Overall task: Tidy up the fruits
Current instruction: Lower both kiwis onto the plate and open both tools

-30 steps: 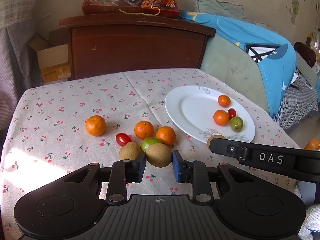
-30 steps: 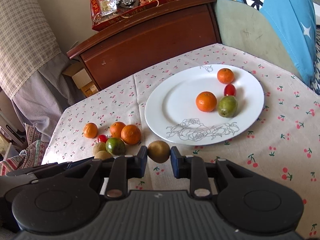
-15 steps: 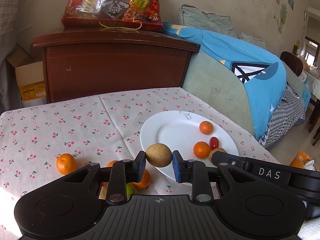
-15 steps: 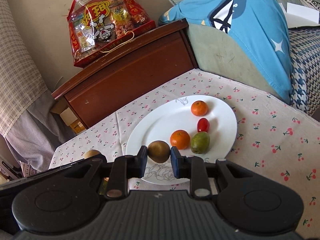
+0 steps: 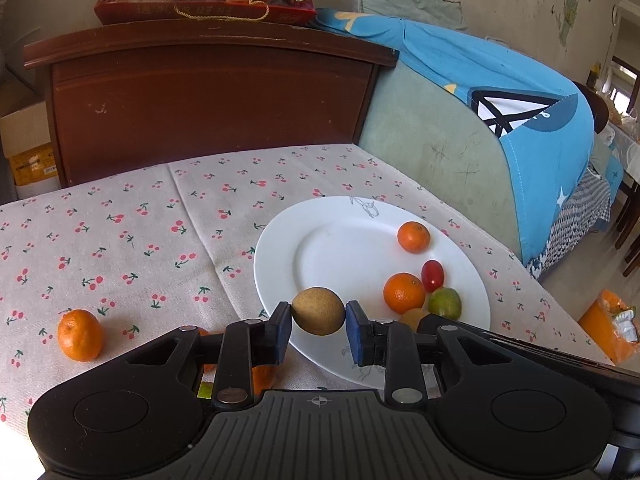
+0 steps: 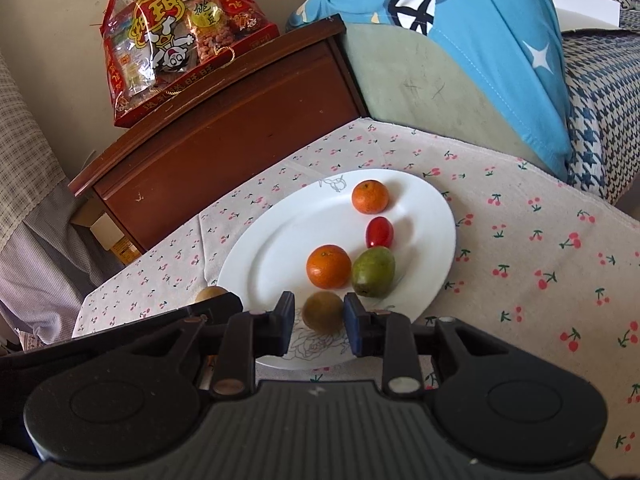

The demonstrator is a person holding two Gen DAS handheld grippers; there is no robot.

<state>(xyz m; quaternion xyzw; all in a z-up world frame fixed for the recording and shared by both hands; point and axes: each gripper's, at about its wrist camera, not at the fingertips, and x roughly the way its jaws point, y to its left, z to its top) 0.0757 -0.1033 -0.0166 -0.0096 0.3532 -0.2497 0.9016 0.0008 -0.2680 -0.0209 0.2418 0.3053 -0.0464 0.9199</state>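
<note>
Left wrist view: left gripper [image 5: 318,317] pinching a brown kiwi [image 5: 317,311] between both blue pads [image 5: 285,319], fruit touching each pad, held over the near rim of the white plate [image 5: 280,240]. On the plate: two oranges [image 5: 404,293], a red tomato [image 5: 432,274], a green fruit [image 5: 445,303]. Out on the cherry cloth [image 5: 120,220], one lone orange [image 5: 80,335] well off to the left; more fruit half hidden behind the left finger. Black body of the right gripper [image 5: 500,344] crossing just beside, with a yellowish fruit showing at its tip.

Right wrist view: right gripper [image 6: 319,317] over the plate's [image 6: 256,252] near edge, fingers [image 6: 285,317] narrowly parted around a second kiwi [image 6: 323,311]. Hard to call whether the pads actually touch it, or whether it rests on the plate. Just beyond: an orange [image 6: 329,266] and the green fruit [image 6: 373,271] touching side by side, tomato [image 6: 379,232] behind, another orange [image 6: 370,197] farther back.
</note>
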